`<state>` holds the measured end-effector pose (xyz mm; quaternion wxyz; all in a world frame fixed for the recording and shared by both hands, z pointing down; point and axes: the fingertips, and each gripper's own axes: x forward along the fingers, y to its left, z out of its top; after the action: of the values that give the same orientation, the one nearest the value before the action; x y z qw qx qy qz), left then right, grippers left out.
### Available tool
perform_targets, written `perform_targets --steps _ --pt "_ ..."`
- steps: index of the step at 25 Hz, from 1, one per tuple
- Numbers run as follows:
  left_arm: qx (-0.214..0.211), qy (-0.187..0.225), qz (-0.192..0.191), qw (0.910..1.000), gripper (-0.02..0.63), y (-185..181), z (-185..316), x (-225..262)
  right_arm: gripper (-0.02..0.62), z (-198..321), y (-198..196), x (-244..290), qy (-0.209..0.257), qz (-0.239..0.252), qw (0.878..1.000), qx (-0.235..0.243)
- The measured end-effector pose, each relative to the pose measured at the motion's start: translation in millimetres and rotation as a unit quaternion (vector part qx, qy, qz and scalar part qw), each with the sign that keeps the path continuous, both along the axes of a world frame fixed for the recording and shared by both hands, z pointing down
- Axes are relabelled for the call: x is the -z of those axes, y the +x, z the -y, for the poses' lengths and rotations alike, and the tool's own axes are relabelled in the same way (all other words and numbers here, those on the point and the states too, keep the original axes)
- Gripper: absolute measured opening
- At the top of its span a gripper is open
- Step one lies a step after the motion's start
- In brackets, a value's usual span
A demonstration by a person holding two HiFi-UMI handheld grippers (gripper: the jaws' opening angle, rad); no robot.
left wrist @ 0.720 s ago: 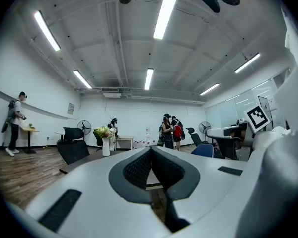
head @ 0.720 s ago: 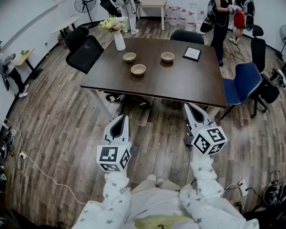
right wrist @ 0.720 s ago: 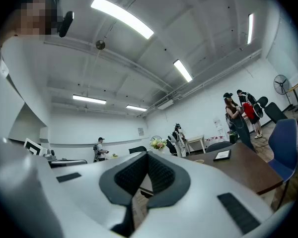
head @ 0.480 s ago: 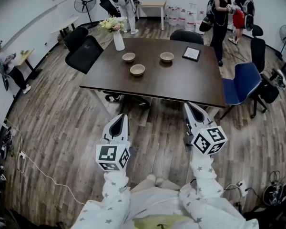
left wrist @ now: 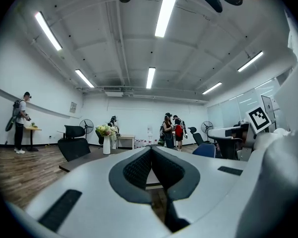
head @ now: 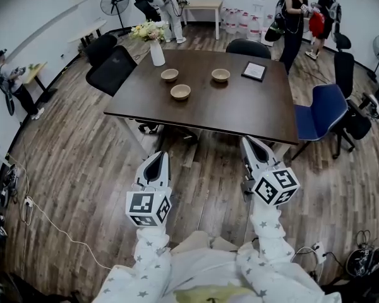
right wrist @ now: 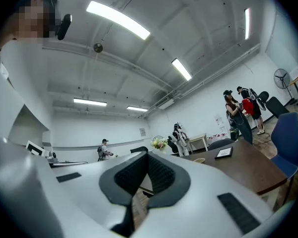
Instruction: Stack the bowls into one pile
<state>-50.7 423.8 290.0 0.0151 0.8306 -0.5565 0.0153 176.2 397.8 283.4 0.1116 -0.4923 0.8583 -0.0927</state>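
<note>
While we stand well back from the table (head: 240, 109), the left gripper (head: 157, 160) and right gripper (head: 251, 145) are both pinched together with nothing between them, and the three bowls (head: 180, 92) sit apart toward the table's far left side. Reach in like this and we'd shove a bowl instead of catching its rim, and a wide left swing could tip the vase (head: 157, 53) near them

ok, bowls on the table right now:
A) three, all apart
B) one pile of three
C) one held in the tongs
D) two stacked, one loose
A: the left bowl, near bowl and right bowl each sit alone on the table, none touching another.
</note>
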Motion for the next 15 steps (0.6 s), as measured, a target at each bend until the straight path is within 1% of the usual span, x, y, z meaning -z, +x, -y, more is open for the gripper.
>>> perform_targets --steps 8,15 --pt "0.004 -0.008 0.006 0.9999 0.026 3.3 14.2 -5.6 0.021 18.9 -2.4 -8.7 -0.008 0.007 1.000 0.012" --pt "0.007 -0.016 0.007 0.9998 0.026 -2.0 49.2 -16.1 0.021 57.7 -7.7 -19.7 -0.017 0.014 1.000 0.016"
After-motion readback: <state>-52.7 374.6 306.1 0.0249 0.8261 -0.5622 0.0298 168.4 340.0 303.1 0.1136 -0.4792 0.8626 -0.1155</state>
